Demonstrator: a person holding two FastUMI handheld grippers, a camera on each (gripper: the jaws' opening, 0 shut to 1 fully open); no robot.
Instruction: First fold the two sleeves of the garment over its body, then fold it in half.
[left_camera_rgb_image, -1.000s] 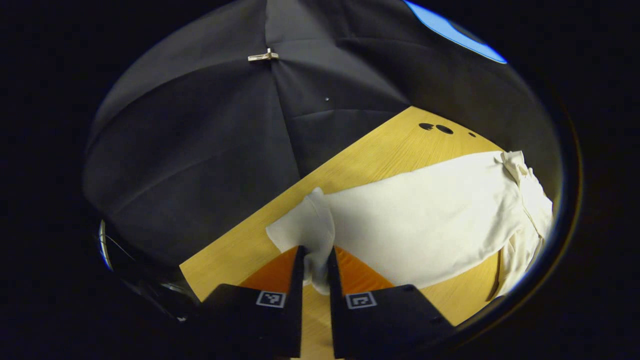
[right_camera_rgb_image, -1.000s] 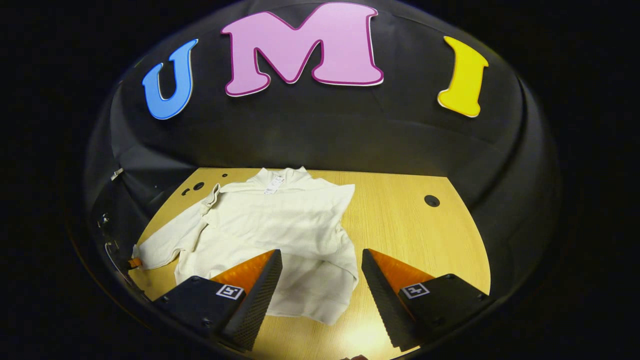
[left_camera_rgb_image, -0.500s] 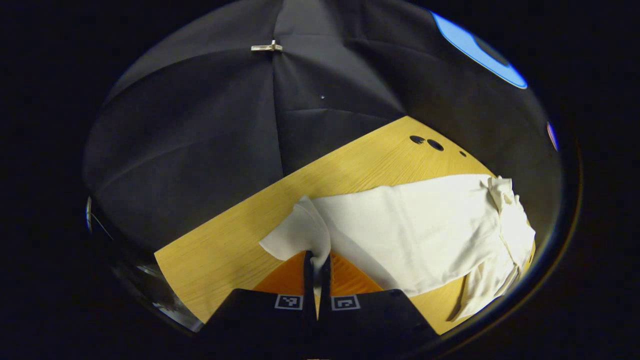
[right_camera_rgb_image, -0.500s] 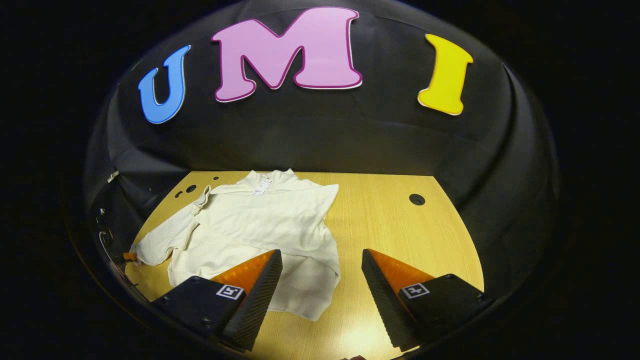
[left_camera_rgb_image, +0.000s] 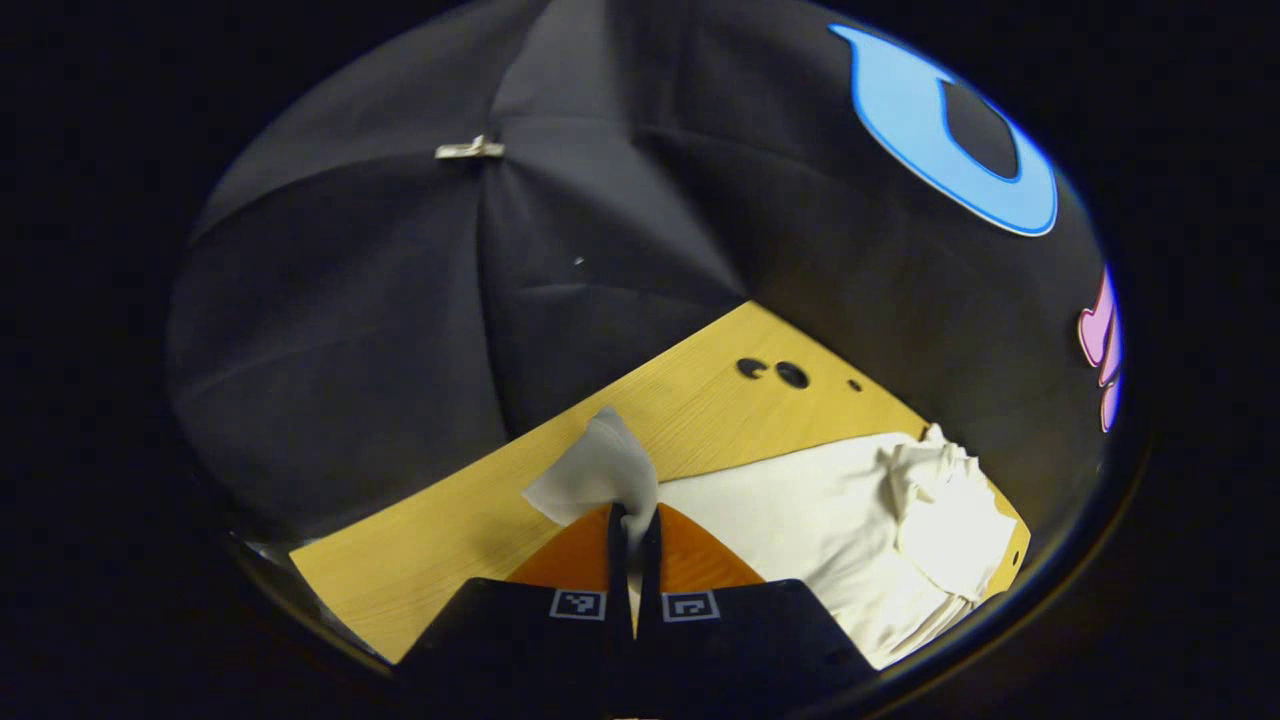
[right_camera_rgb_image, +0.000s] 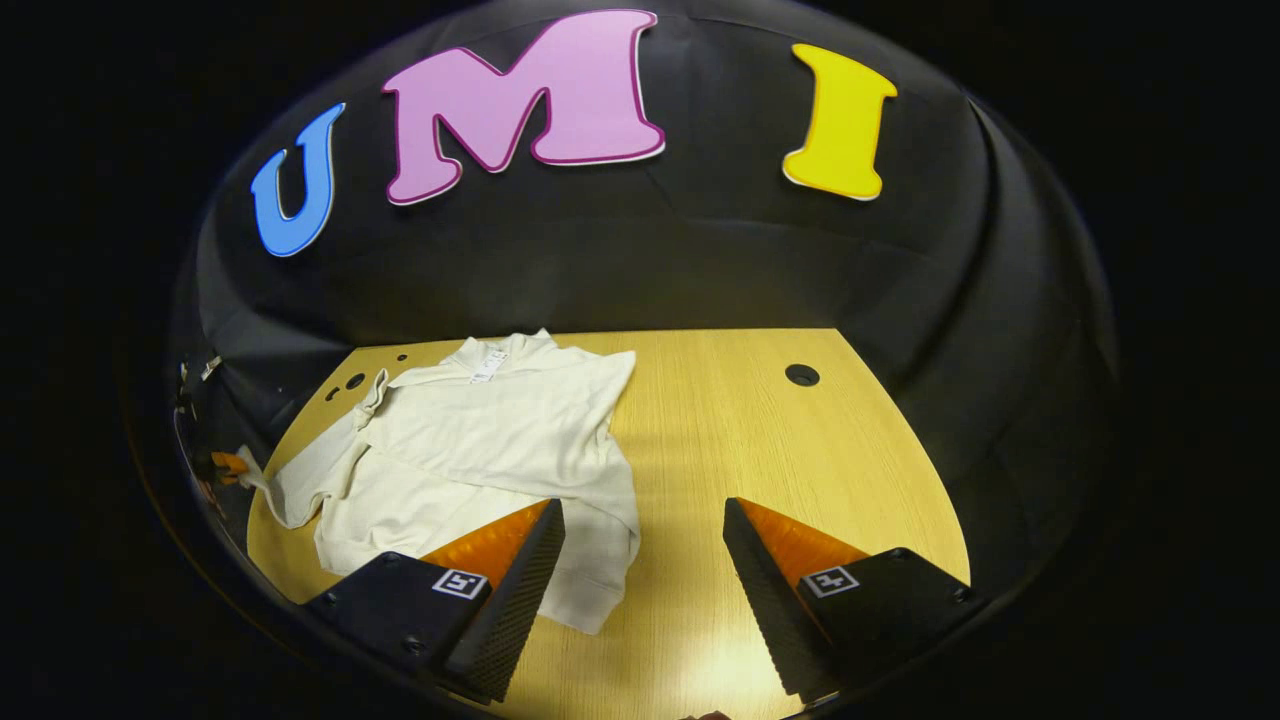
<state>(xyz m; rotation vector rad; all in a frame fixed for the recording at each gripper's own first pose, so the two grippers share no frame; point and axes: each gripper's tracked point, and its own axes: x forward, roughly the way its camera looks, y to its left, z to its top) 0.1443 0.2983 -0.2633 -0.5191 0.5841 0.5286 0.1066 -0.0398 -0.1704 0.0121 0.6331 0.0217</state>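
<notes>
A cream, long-sleeved knit garment (right_camera_rgb_image: 480, 450) lies on a pale wooden counter (right_camera_rgb_image: 780, 450) inside a booth walled with black cloth. In the right gripper view the garment rests on the counter's left half, its collar toward the back wall and its hem toward the camera. One sleeve (right_camera_rgb_image: 540, 415) is already folded across the body. The other sleeve (right_camera_rgb_image: 310, 470) stretches away from the body toward the counter's left edge.

The left gripper (left_camera_rgb_image: 632, 520) has its jaws closed on the cuff (left_camera_rgb_image: 600, 470) of that outstretched sleeve; the cloth bunches up in a small peak just above them. Compared with a second ago, the cuff has been raised off the counter and the sleeve behind it looks shorter and more gathered, with folds piled near the shoulder (left_camera_rgb_image: 940, 500). In the right gripper view the left gripper shows as a small shape at the far left edge of the counter, beside the sleeve's end.

The right gripper (right_camera_rgb_image: 640, 560) hovers above the counter just right of the garment's hem, with its jaws spread wide and nothing between them. It has drifted slightly rightward, away from the garment.

The lift suggests the second sleeve fold is under way: the cuff likely needs carrying across the body. The fold in half is not yet begun.
</notes>
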